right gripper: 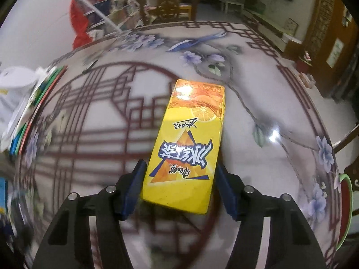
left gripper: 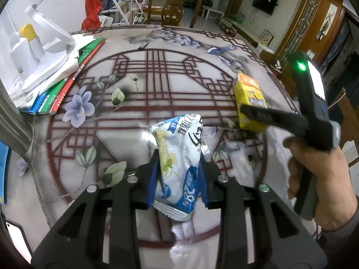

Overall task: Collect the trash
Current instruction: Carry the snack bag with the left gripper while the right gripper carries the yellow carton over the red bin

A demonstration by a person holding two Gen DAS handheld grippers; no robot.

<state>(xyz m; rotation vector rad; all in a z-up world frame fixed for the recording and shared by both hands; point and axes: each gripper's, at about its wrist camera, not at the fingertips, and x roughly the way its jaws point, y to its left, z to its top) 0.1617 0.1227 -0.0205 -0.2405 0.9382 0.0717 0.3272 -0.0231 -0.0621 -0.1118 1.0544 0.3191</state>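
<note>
My left gripper (left gripper: 178, 160) is shut on a white and blue snack wrapper (left gripper: 179, 157), held above the patterned table (left gripper: 134, 94). My right gripper (right gripper: 179, 170) is shut on a yellow iced-tea carton (right gripper: 188, 143), with a blue pad pressed on each side. In the left wrist view the same carton (left gripper: 249, 98) shows at the right, held by the right gripper's black finger (left gripper: 269, 116) and the person's hand.
A stack of books (left gripper: 67, 80) with a white desk lamp (left gripper: 38, 51) on top lies at the table's left. A small dark pen (left gripper: 143, 46) lies at the far side. A wooden chair (left gripper: 172, 6) stands beyond the table. A green-rimmed bowl (right gripper: 345, 210) sits at the right edge.
</note>
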